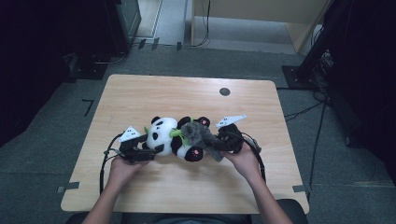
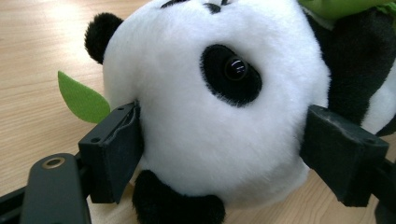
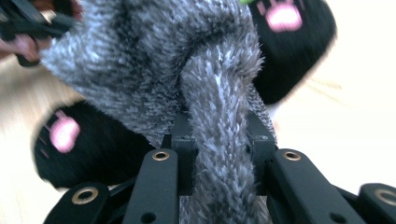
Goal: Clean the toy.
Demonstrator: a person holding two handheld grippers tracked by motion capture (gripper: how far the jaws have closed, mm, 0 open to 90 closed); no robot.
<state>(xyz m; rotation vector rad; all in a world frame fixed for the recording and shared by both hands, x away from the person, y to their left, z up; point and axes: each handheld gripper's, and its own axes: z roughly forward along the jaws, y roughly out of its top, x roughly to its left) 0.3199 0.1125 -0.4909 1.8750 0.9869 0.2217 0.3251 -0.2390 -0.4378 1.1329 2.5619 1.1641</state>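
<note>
The left hand-held gripper point(image 2: 219, 154) brackets the panda's head point(image 2: 210, 93), jaws wide; the right hand-held gripper point(image 3: 219, 140) pinches the grey cloth point(image 3: 154, 56), draped over the panda but seemingly not yet arranged.

Lab or recording room: lone wooden table point(image 1: 140, 93), grey carpet point(image 1: 56, 140), black equipment racks point(image 1: 345, 51), trailing cables point(image 1: 303, 112).

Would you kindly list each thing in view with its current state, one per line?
Panda: lying on the table, head between the left jaws.
Grey cloth: draped over the panda, one end pinched.
Left gripper: jaws wide around the panda's head, left pad against the fur, right pad apart from it.
Right gripper: shut on the grey cloth.
Table: bare wood around the toy.
</note>
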